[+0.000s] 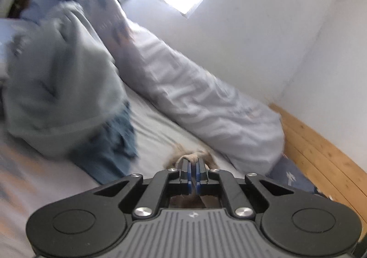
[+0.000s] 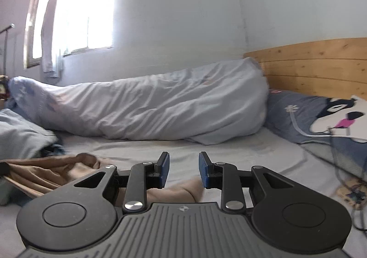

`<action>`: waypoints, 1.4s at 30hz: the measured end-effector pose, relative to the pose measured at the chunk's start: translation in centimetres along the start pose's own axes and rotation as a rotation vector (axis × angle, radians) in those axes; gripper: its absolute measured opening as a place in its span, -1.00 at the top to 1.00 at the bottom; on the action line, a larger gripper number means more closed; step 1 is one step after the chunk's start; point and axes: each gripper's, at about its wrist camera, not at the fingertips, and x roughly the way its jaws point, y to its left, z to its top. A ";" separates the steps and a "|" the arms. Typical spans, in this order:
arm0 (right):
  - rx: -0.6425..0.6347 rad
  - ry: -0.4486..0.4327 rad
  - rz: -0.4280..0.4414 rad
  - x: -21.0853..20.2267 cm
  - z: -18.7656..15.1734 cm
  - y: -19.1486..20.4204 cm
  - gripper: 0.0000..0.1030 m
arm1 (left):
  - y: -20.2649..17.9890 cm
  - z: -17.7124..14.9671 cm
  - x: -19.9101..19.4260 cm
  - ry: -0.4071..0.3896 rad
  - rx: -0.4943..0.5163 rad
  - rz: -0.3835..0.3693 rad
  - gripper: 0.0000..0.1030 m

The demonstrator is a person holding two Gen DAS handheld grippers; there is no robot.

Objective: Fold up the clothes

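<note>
The left gripper (image 1: 194,167) was clamped on the tan garment (image 1: 183,157). The right gripper (image 2: 184,169) stood apart, empty, tan cloth just below it. Advisable: keep the grip firm and lift evenly, clear of the clothes pile (image 1: 57,88) beyond on the bed (image 2: 206,150).

You are working over a bed with a pale grey, wrinkled sheet (image 2: 160,145) and a light pine headboard (image 2: 316,63). On it lie a long rolled pale-blue duvet (image 2: 149,106) along the wall, a blue-grey cartoon-print pillow (image 2: 296,115) by the headboard, a tan crumpled garment (image 2: 45,173), and a heap of grey-green and dark blue clothes (image 1: 57,92).
</note>
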 end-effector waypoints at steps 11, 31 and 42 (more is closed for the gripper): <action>-0.041 0.032 0.190 0.7 -0.3 3.7 0.47 | 10.5 6.5 -4.3 -0.222 -0.149 0.338 0.99; -0.063 0.107 0.409 1.9 -1.4 10.6 0.27 | 7.3 6.6 -3.0 -0.143 0.285 0.394 -0.37; -0.134 0.220 0.529 3.8 -3.1 16.5 0.25 | 4.6 5.6 6.4 0.143 0.736 0.418 -0.26</action>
